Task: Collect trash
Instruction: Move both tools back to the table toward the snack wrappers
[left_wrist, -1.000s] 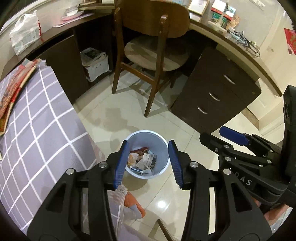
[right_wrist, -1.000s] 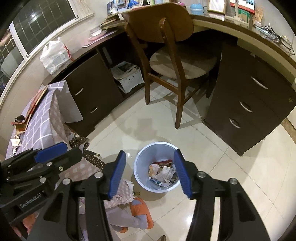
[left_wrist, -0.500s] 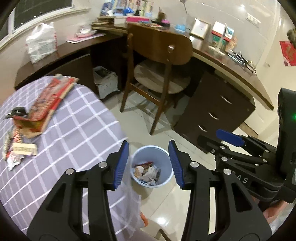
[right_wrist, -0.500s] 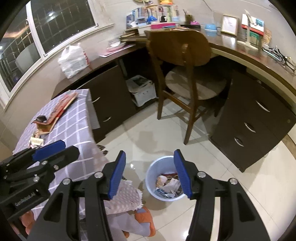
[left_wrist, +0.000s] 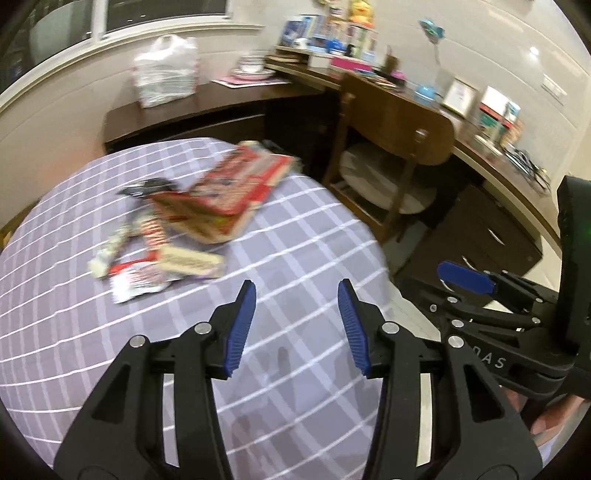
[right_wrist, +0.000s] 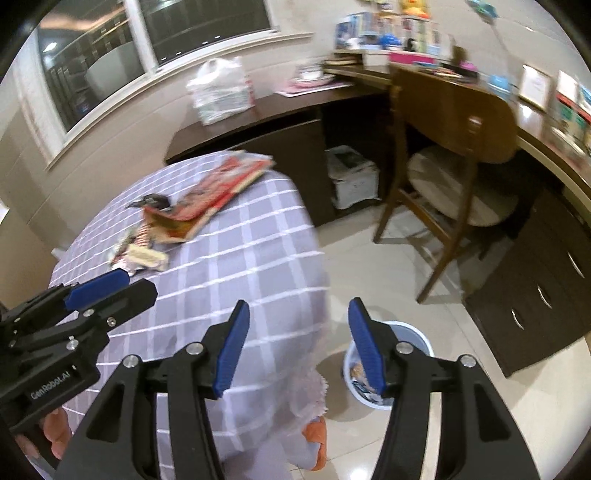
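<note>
Both grippers empty, fingers spread: left gripper (left_wrist: 297, 325) over the table (left_wrist: 288, 236), right gripper (right_wrist: 295, 343) nearer its right edge. Wrappers (left_wrist: 155, 258) lie toward the far-left edge; approach low, pinch one piece. Bin (right_wrist: 410, 332) stands on the floor.

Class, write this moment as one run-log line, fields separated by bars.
left gripper: open, empty, over table | right gripper: open, empty | wrappers on table | bin on floor, holds trash
</note>
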